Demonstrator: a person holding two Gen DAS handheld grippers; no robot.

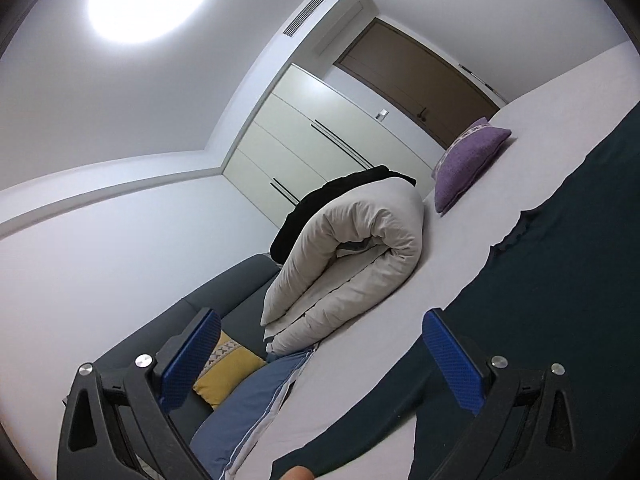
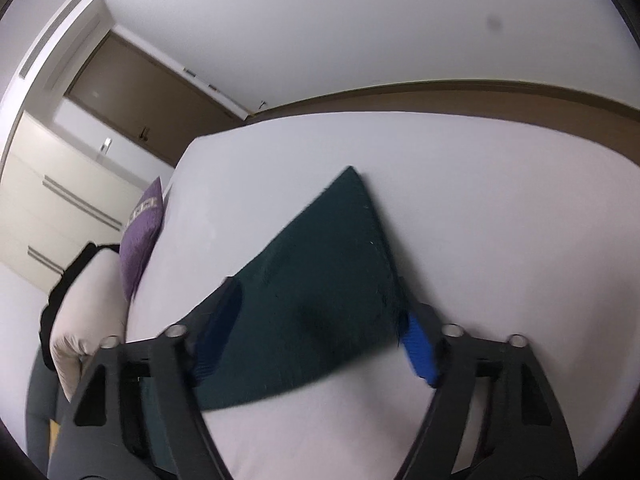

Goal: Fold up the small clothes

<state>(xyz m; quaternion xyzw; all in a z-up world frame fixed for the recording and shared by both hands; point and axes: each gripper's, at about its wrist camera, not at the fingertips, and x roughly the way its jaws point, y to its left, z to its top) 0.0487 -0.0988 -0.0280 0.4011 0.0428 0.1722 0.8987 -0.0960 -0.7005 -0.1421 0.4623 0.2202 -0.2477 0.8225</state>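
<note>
Dark green garment (image 2: 320, 280) on white bed (image 2: 480, 200); right gripper (image 2: 316, 332) half-open astride it, left gripper (image 1: 320, 356) wide, empty, purple cushion (image 1: 468, 168) at two o'clock.

Ahead of your right gripper (image 2: 316, 344) lies the dark green garment (image 2: 320, 280) on a white bed (image 2: 480, 200). Beyond your left gripper's blue pads (image 1: 192, 356): purple cushion (image 1: 468, 164), beige duvet (image 1: 352, 256), yellow pillow (image 1: 228, 372).

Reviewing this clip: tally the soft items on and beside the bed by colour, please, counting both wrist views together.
Dark green garment: 1
Purple cushion: 1
Yellow cushion: 1
Blue pillow: 1
Cream folded duvet: 1
Black fabric behind the duvet: 1
Total: 6
</note>
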